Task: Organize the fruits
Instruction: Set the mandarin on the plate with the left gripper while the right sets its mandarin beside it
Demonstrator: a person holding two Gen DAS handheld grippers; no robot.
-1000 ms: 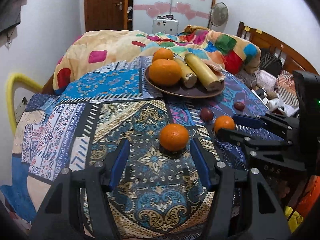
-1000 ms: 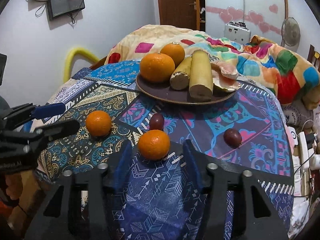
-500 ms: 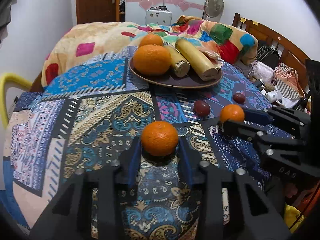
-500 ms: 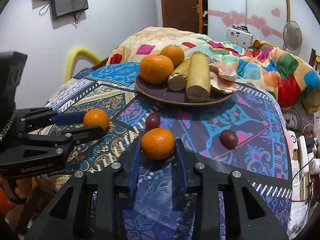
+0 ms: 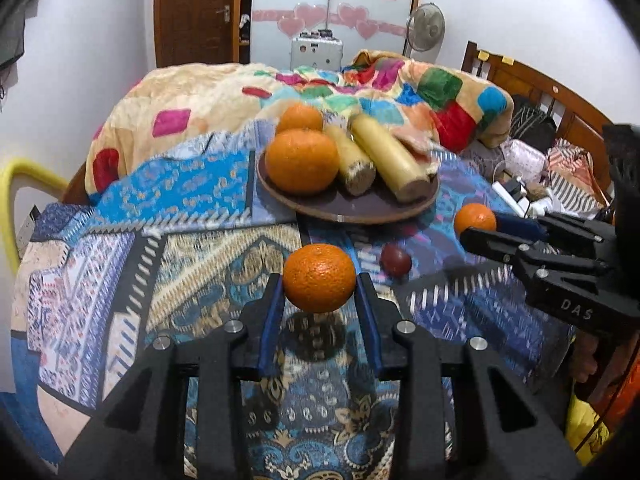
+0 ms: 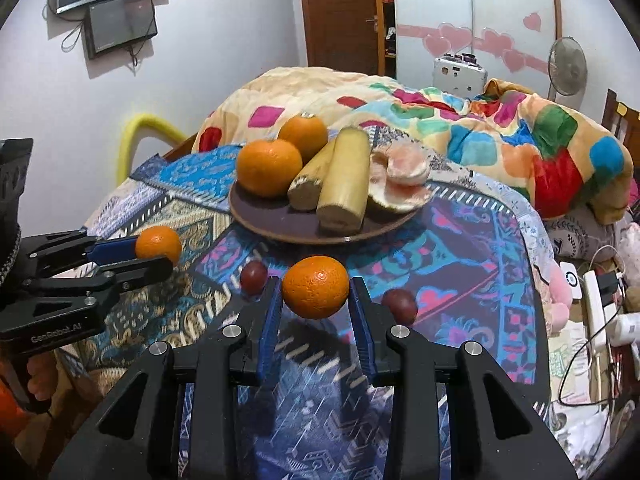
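My left gripper is shut on an orange and holds it above the patterned cloth. My right gripper is shut on a second orange, also lifted. Each gripper shows in the other's view, the right gripper and the left gripper. A brown plate ahead holds two big oranges, two yellow sticks and a peeled fruit. Two small dark red fruits lie on the cloth below the plate.
The fruits sit on a patterned cloth over a bed, with a colourful blanket heaped behind the plate. A yellow chair back stands at the left. Cables and a power strip lie at the right.
Both grippers closed around their oranges and lifted them off the cloth. Both have moved closer to the plate.
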